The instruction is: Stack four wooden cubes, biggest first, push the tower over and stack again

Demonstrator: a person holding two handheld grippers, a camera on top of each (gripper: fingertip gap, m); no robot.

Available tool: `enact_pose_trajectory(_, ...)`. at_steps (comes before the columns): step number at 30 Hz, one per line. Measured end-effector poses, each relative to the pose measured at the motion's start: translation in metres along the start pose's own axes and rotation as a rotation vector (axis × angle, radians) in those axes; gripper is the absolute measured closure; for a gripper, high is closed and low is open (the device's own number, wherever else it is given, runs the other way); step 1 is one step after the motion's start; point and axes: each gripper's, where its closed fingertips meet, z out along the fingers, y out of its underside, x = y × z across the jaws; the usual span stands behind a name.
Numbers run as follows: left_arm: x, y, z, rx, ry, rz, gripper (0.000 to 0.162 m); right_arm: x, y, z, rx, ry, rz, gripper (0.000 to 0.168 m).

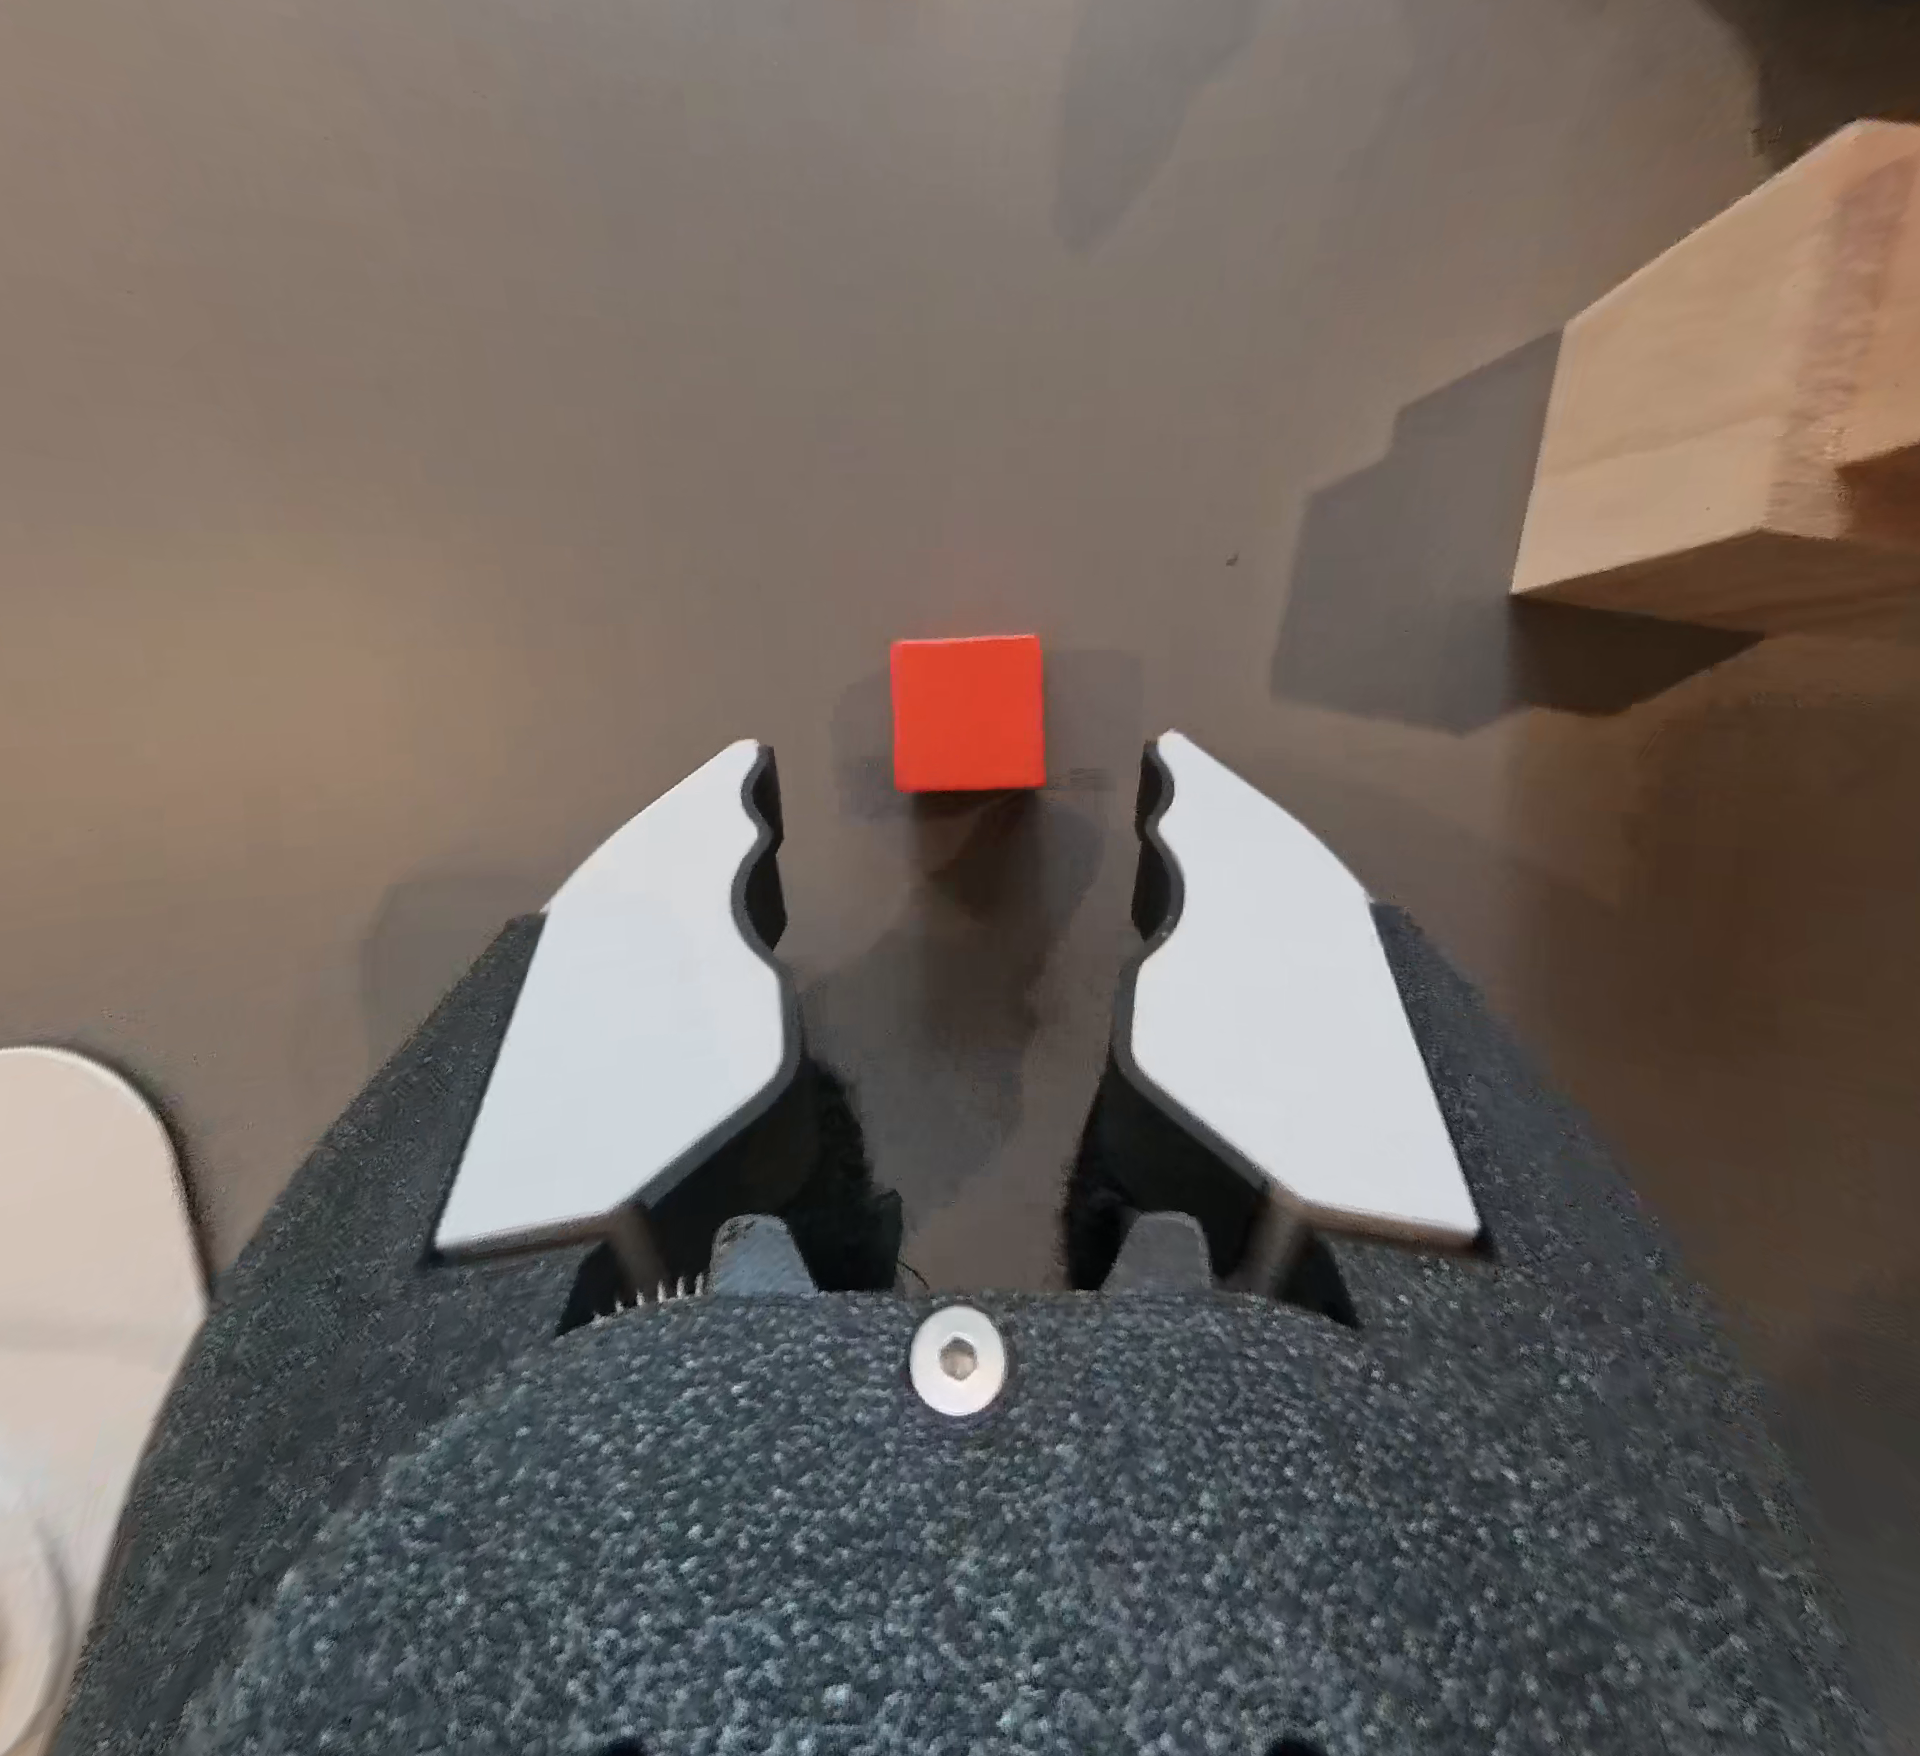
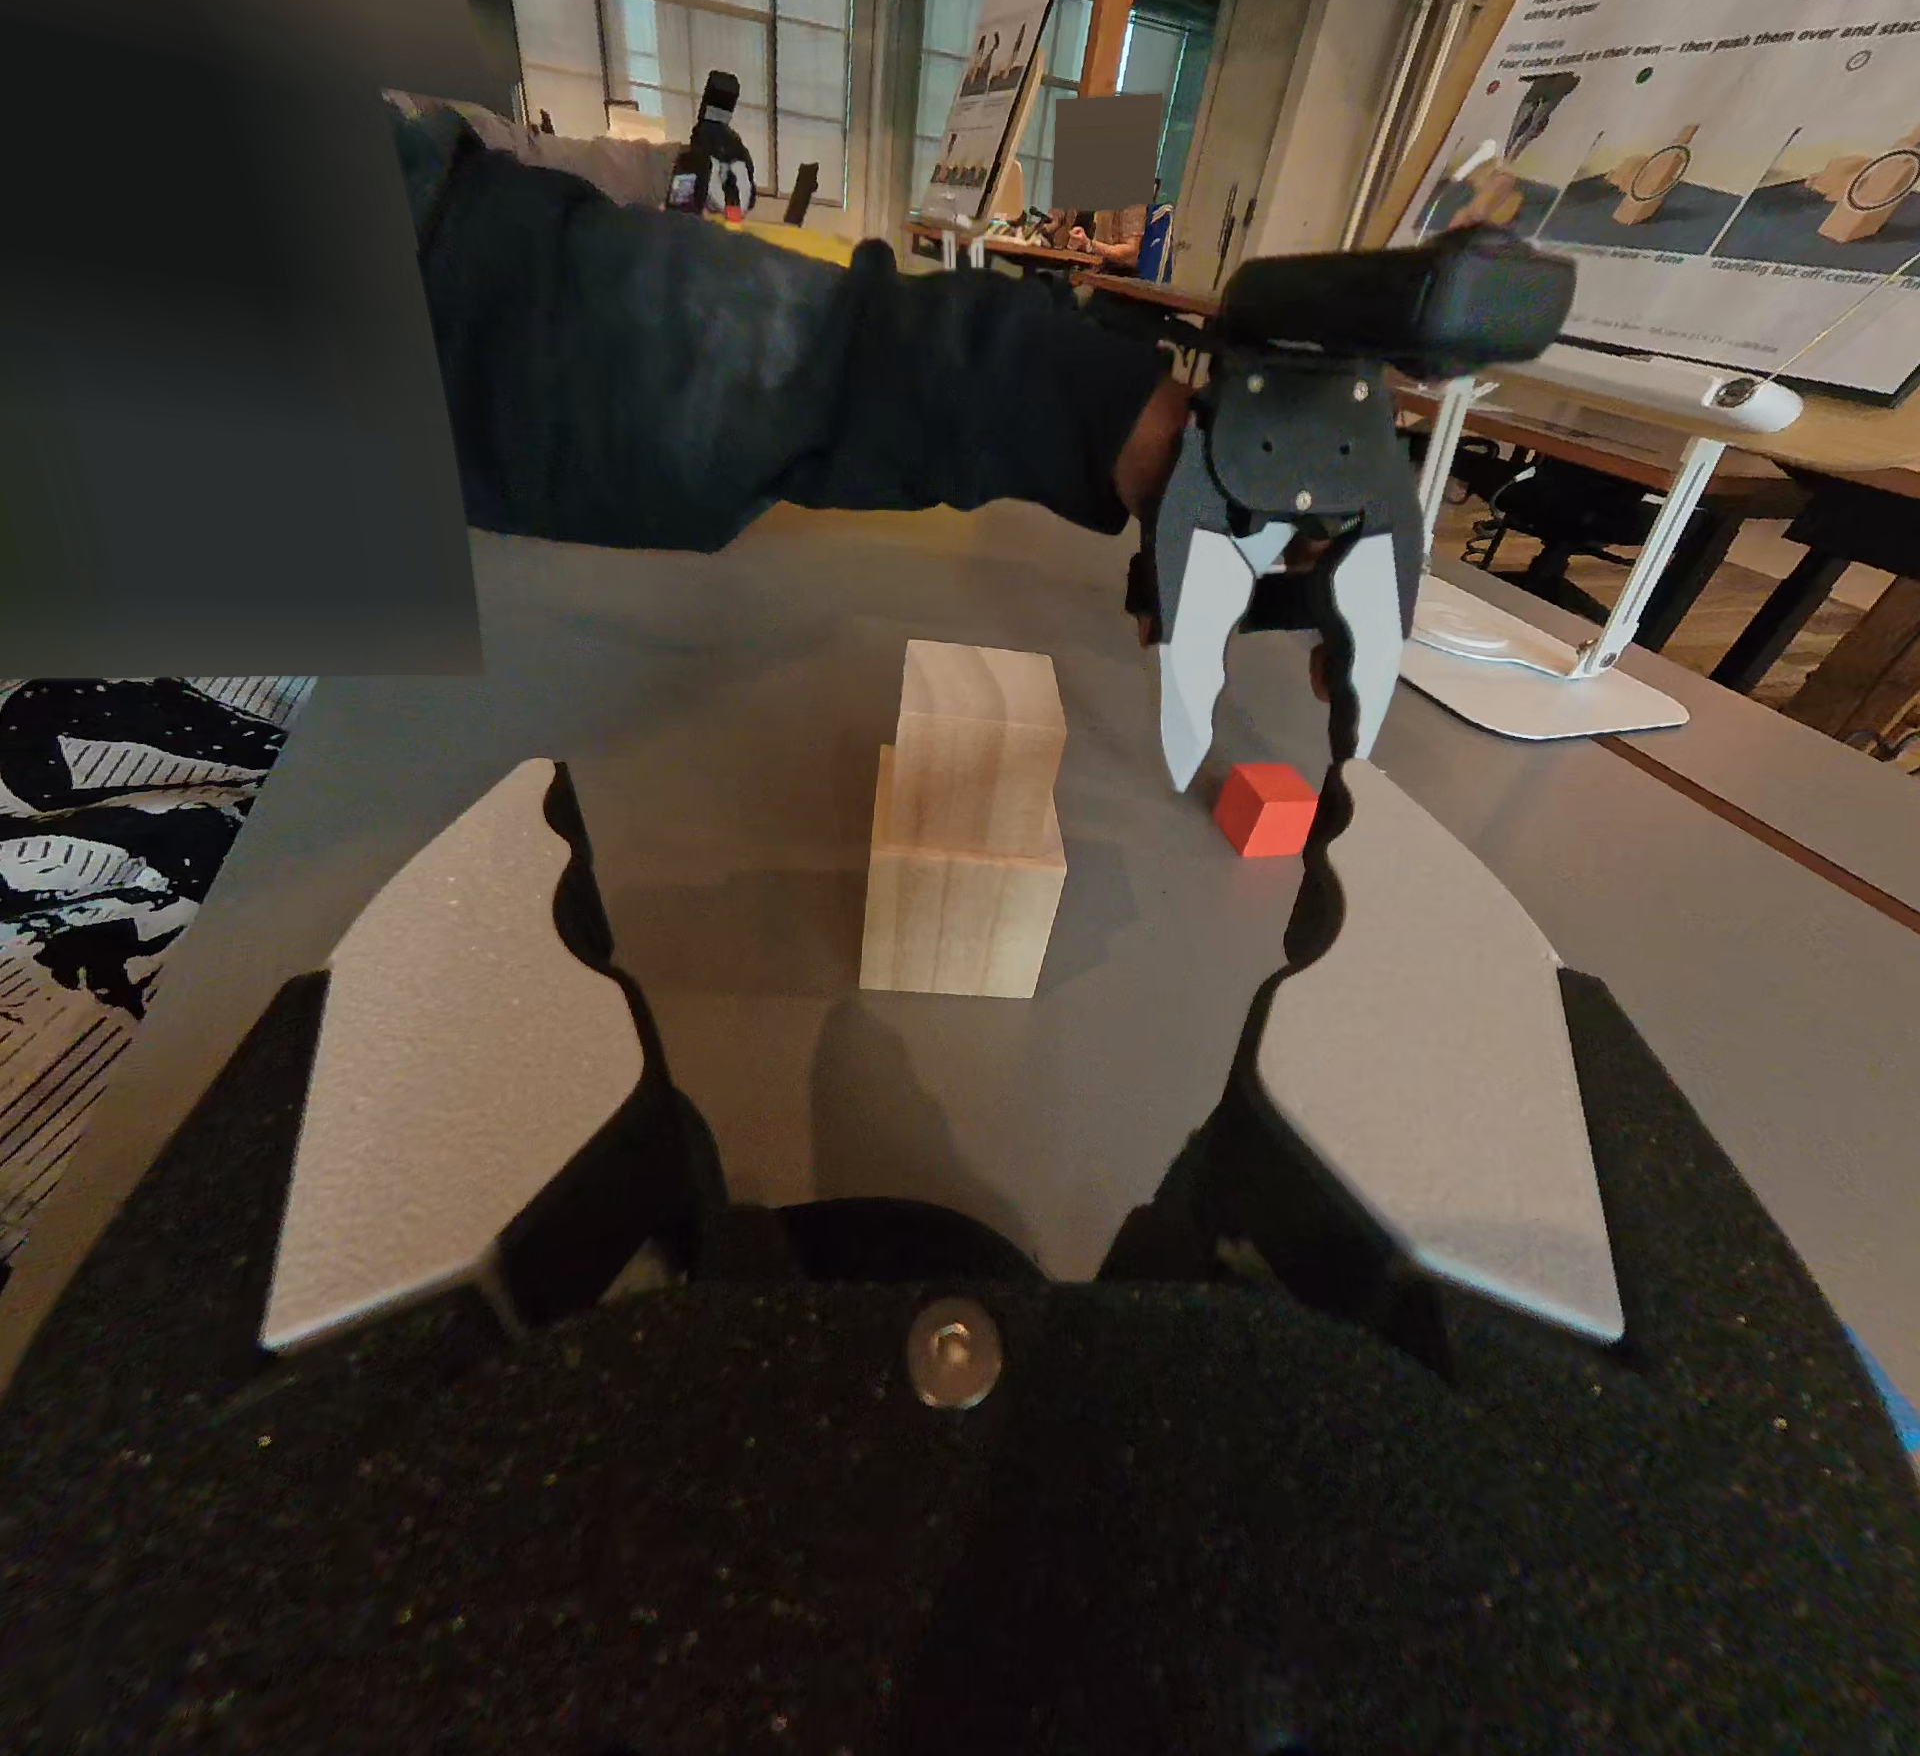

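Right wrist view has two big instruction posters [image 2: 1704,75] on stands at the back, covered in printed text and photos of wooden blocks; there's writing on them but nothing printed on the cubes themselves, no brand marks that I can see.

The right gripper [image 2: 951,833] has its jaws spread wide and empty, touching nothing, with the stack sitting out in front of the gap. The left gripper [image 1: 956,771] [image 2: 1273,771] also has its jaws apart and holds nothing, pointing down at the red cube [image 1: 966,712] [image 2: 1265,811], tips either side of it but not gripping it.

Count so far: two plain wooden cubes stacked on the grey table [image 2: 727,626], the bigger cube [image 2: 961,922] at the bottom and the second cube [image 2: 977,750] on top, shifted a bit toward the right edge. Then one small red cube lying on the table just right of the stack. That's three cubes visible; I can't spot a fourth one.
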Motion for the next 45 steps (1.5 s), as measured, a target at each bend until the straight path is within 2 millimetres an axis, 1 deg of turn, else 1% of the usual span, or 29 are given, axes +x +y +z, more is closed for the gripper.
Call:
enact_pose_trajectory(4,-0.001,0.003,0.013,-0.011,0.003,0.007,0.098,-0.001,0.000,0.000,-0.002,-0.002,-0.005,0.040)
enact_pose_trajectory(7,-0.004,0.001,0.009,-0.007,-0.003,-0.001,0.085,0.001,-0.003,-0.002,0.019,0.010,-0.004,0.040)
enact_pose_trajectory(9,-0.005,-0.004,0.004,0.009,0.003,-0.009,0.091,0.001,-0.004,-0.003,0.026,0.011,-0.004,0.040)
enact_pose_trajectory(10,-0.003,-0.005,0.002,0.005,0.026,-0.013,0.092,0.001,-0.003,-0.002,0.024,0.009,-0.003,0.040)
enact_pose_trajectory(13,0.003,-0.003,0.005,-0.011,0.060,0.013,0.106,0.000,-0.002,-0.002,0.016,0.006,0.000,0.040)
enact_pose_trajectory(14,0.002,0.000,0.008,-0.027,0.049,0.027,0.113,0.001,-0.002,-0.002,0.016,0.006,0.000,0.040)
enact_pose_trajectory(16,0.000,0.003,0.012,-0.036,0.038,0.043,0.134,0.001,-0.002,-0.002,0.020,0.008,0.004,0.040)
enact_pose_trajectory(19,0.003,-0.004,0.008,0.009,0.057,0.040,0.134,0.001,-0.003,-0.002,0.020,0.009,0.007,0.040)
enact_pose_trajectory(21,0.008,-0.012,-0.004,0.032,0.062,0.041,0.134,0.002,-0.002,-0.002,0.019,0.008,0.010,0.040)
enact_pose_trajectory(23,0.017,-0.024,-0.023,0.065,0.071,0.061,0.134,0.002,-0.002,-0.002,0.017,0.008,0.010,0.040)
enact_pose_trajectory(25,0.031,-0.042,-0.045,0.108,0.081,0.078,0.134,0.001,-0.002,-0.002,0.015,0.010,0.006,0.041)
enact_pose_trajectory(28,0.059,-0.070,-0.074,0.162,0.080,0.070,0.134,0.001,-0.001,-0.001,0.012,0.010,0.007,0.041)
enact_pose_trajectory(30,0.080,-0.084,-0.085,0.183,0.094,0.076,0.134,0.001,-0.001,-0.001,0.010,0.010,0.007,0.041)
enact_pose_trajectory(32,0.096,-0.089,-0.087,0.153,0.104,0.085,0.134,0.001,-0.001,-0.001,0.010,0.011,0.005,0.041)
enact_pose_trajectory(36,0.114,-0.089,-0.077,0.064,0.102,0.112,0.134,0.001,-0.001,-0.001,0.011,0.012,0.005,0.041)
enact_pose_trajectory(40,0.123,-0.091,-0.066,0.018,0.094,0.133,0.134,0.001,-0.001,-0.002,0.012,0.013,0.004,0.041)
enact_pose_trajectory(45,0.126,-0.089,-0.058,-0.005,0.094,0.138,0.134,0.001,-0.001,-0.001,0.012,0.012,0.004,0.041)
